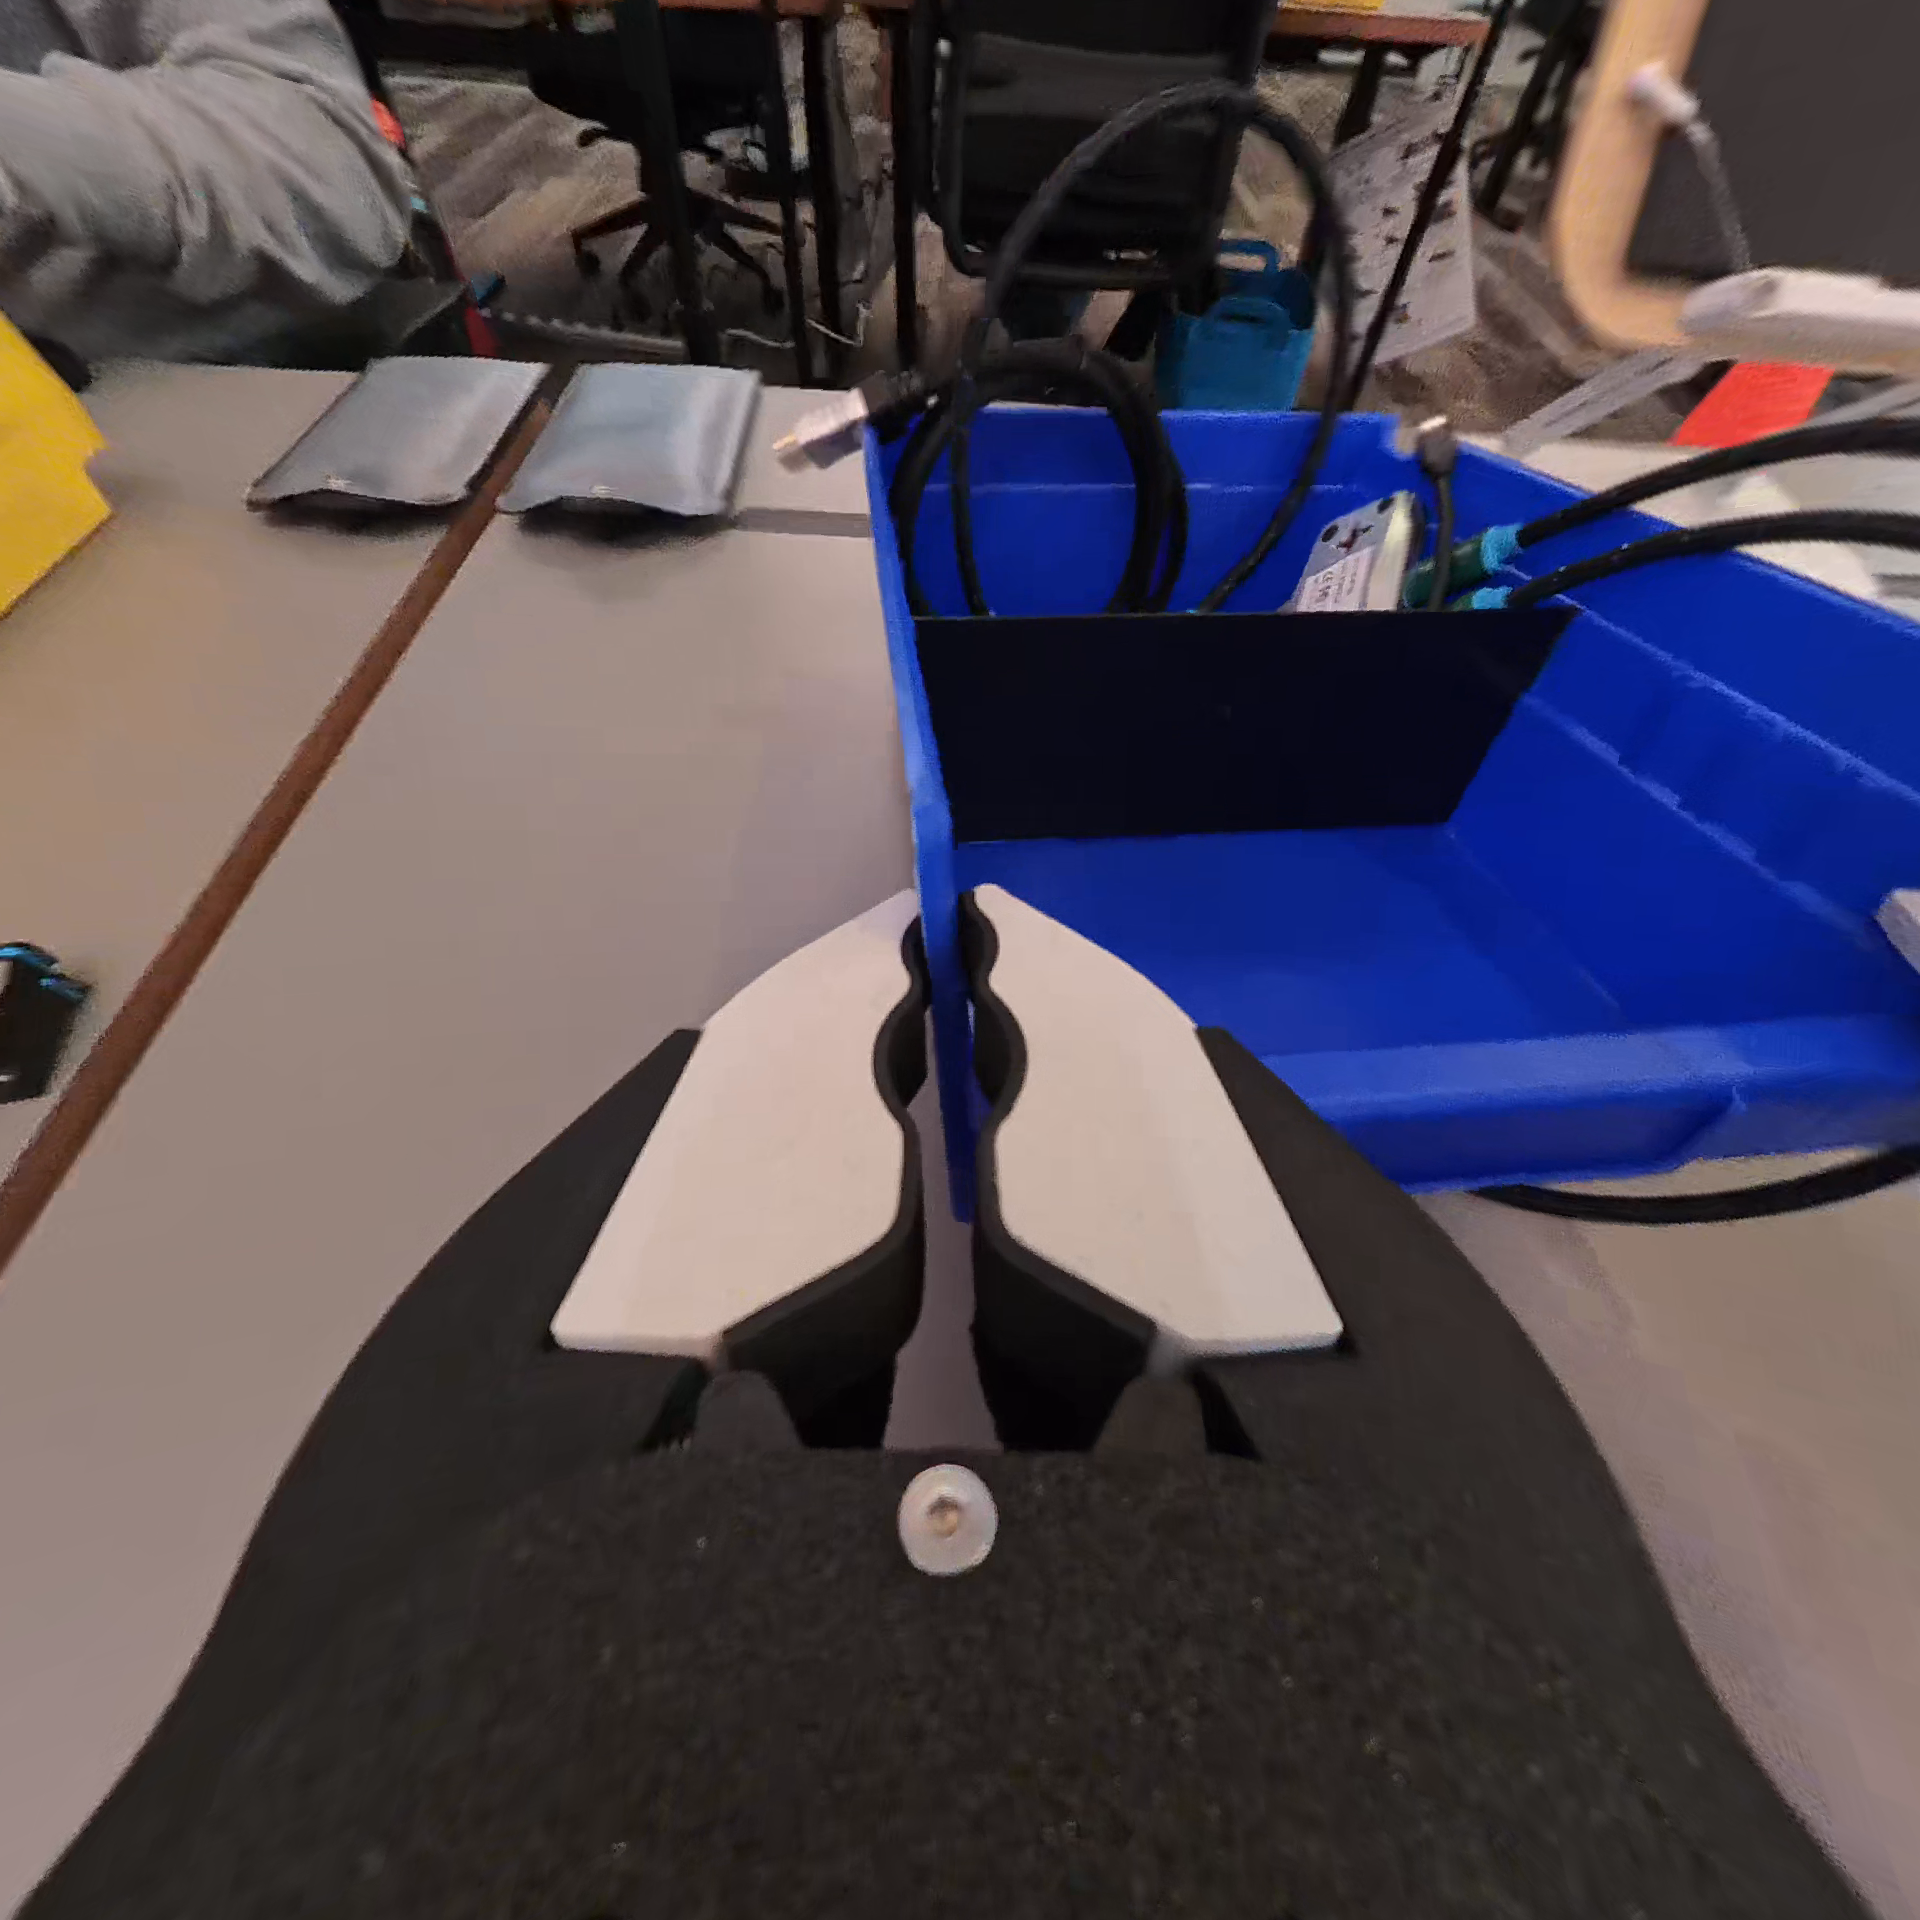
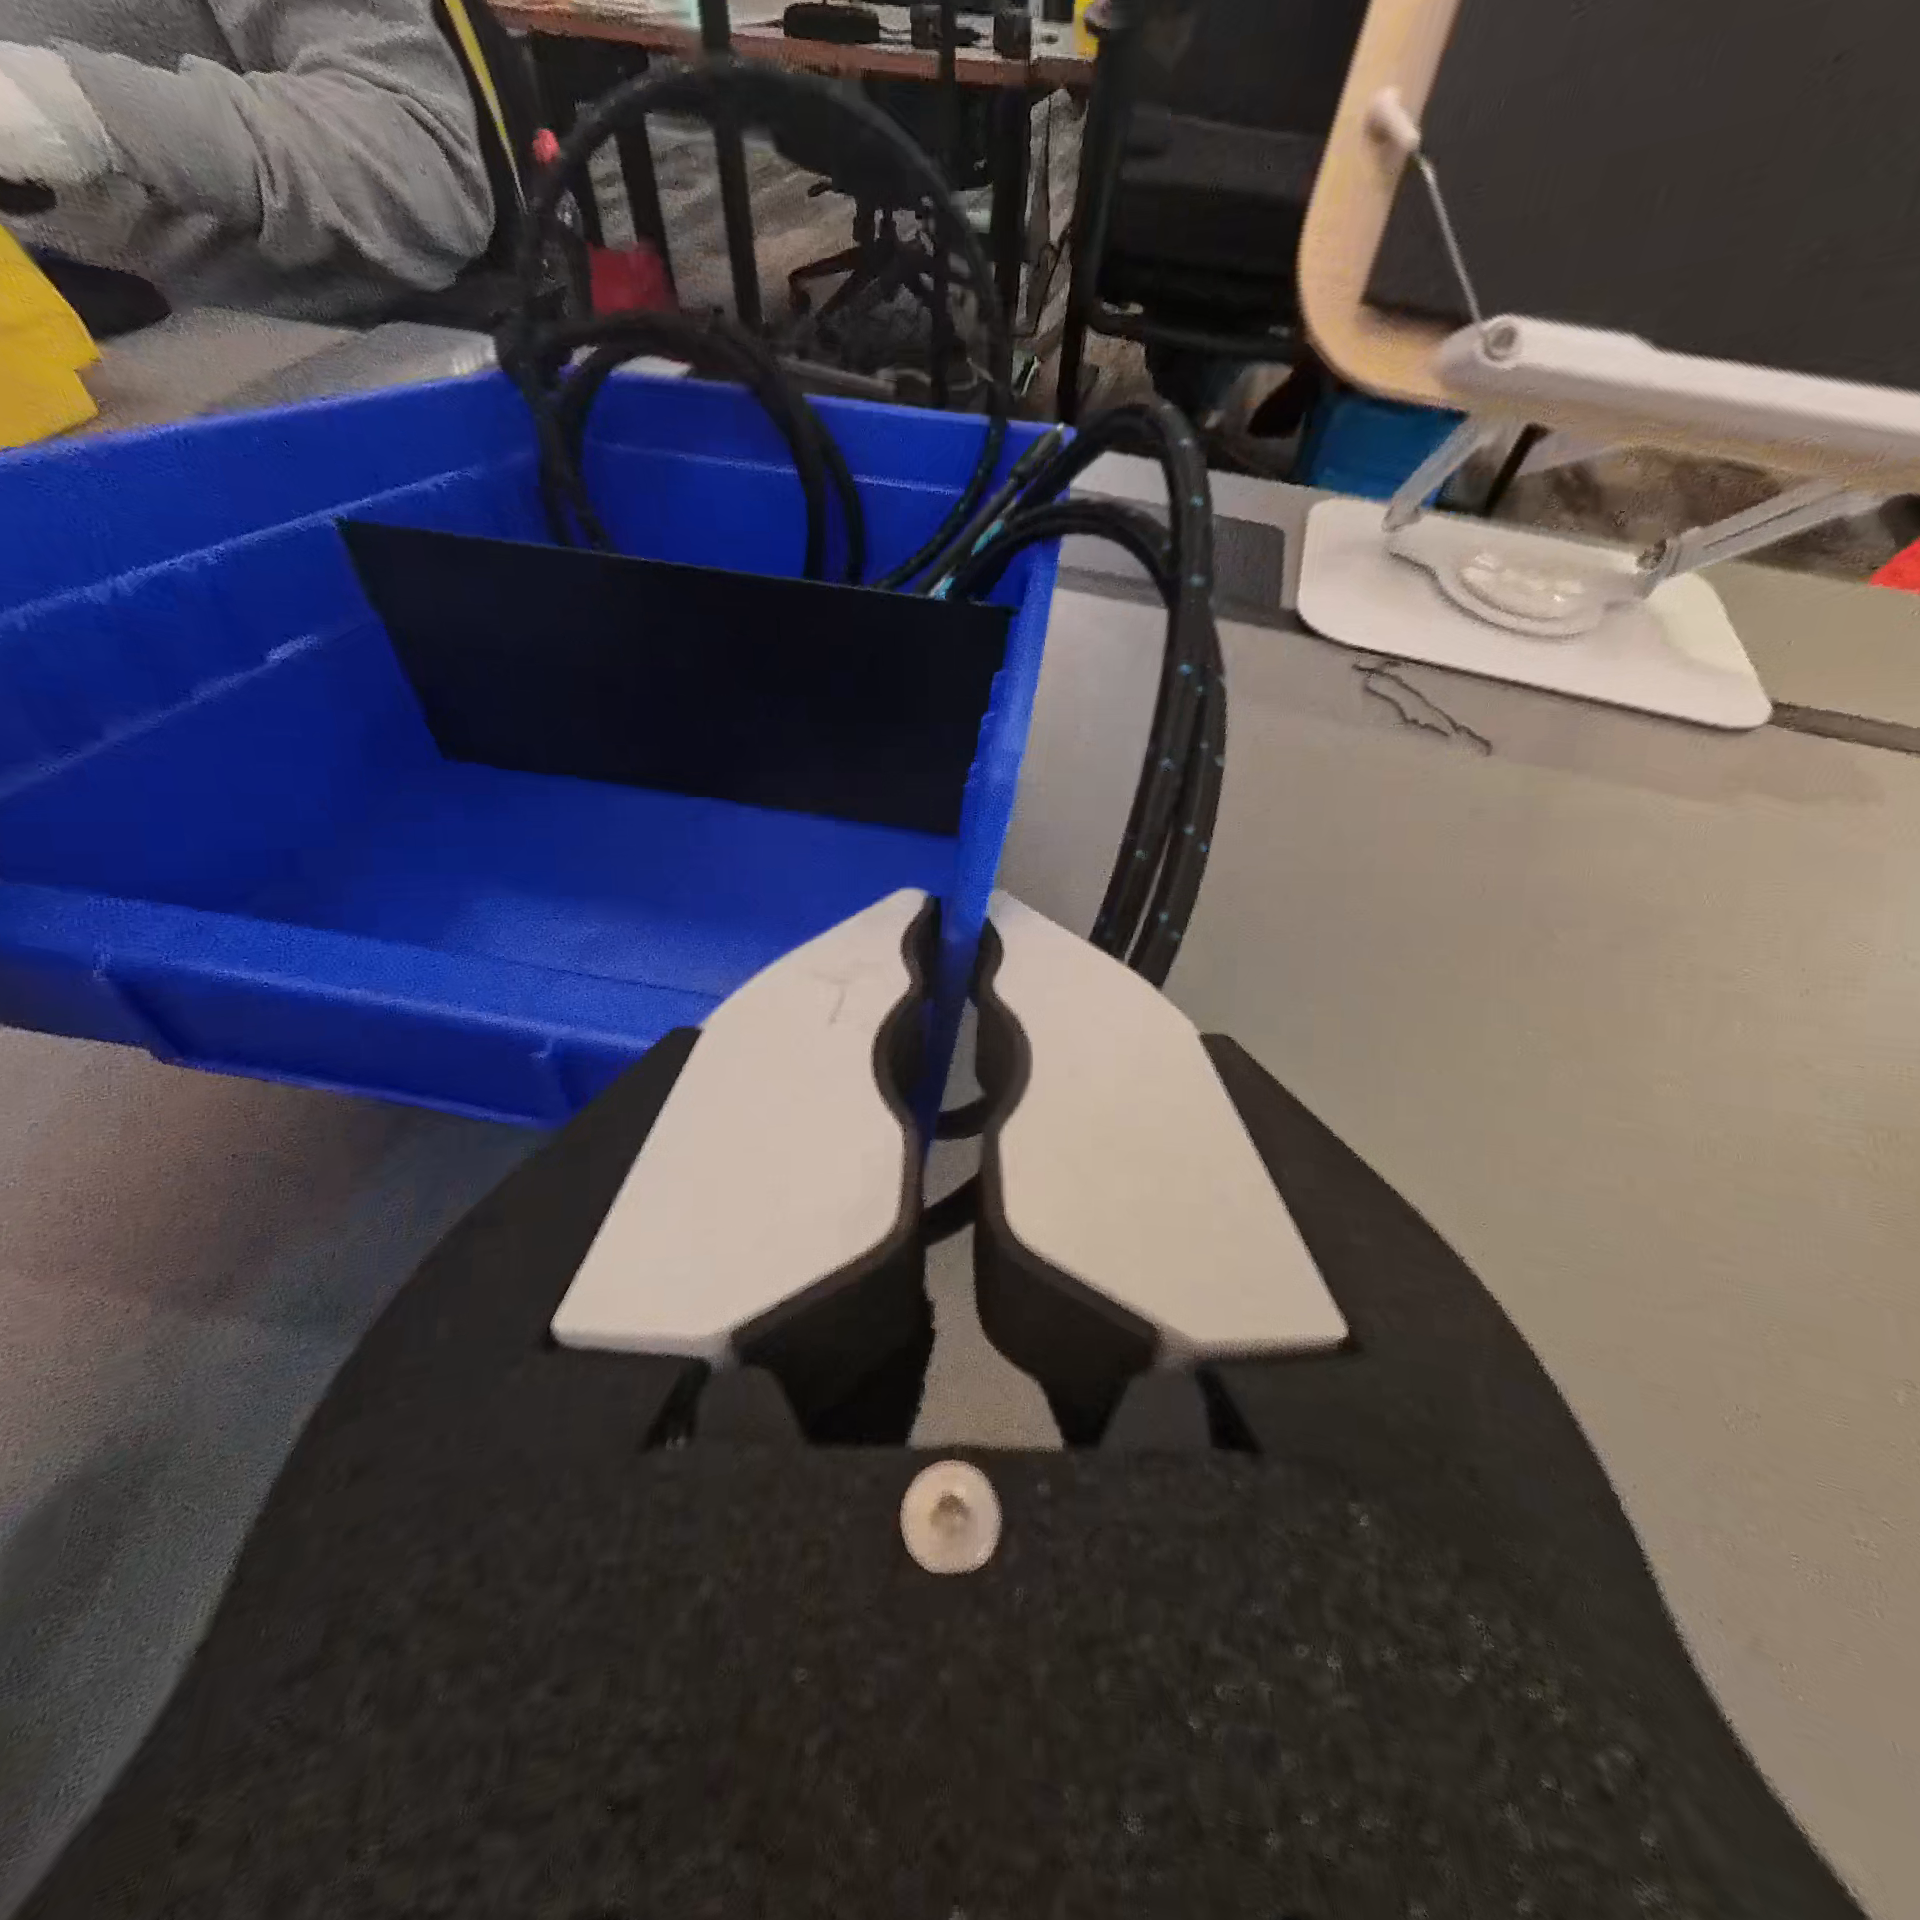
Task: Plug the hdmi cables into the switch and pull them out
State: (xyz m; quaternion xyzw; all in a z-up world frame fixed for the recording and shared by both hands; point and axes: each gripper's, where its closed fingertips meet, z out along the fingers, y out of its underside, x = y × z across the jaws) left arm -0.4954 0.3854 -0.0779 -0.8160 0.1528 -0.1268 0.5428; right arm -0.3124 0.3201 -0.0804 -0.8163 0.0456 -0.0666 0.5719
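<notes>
A blue bin [image 1: 1455, 935] with a black divider [image 1: 1226, 717] stands on the grey table. Behind the divider lie coiled black HDMI cables [image 1: 1039, 488] and a silver switch [image 1: 1356, 561]. Two cables with teal plugs [image 1: 1481, 551] reach the switch. One loose plug [image 1: 831, 426] sticks out over the bin's back left corner. My left gripper [image 1: 945, 920] is shut on the bin's left wall. My right gripper [image 2: 956, 920] is shut on the bin's [image 2: 312, 831] right wall, with black cables [image 2: 1184, 727] hanging over that wall just beyond it.
Two grey pouches [image 1: 400, 436] [image 1: 644, 442] lie at the table's far left, with a yellow object [image 1: 42, 468] beside them. A white stand base [image 2: 1527, 613] sits to the bin's right. A person's grey sleeve [image 1: 187, 177] is at the back left. About 20 centimetres separates my left fingertips from my right.
</notes>
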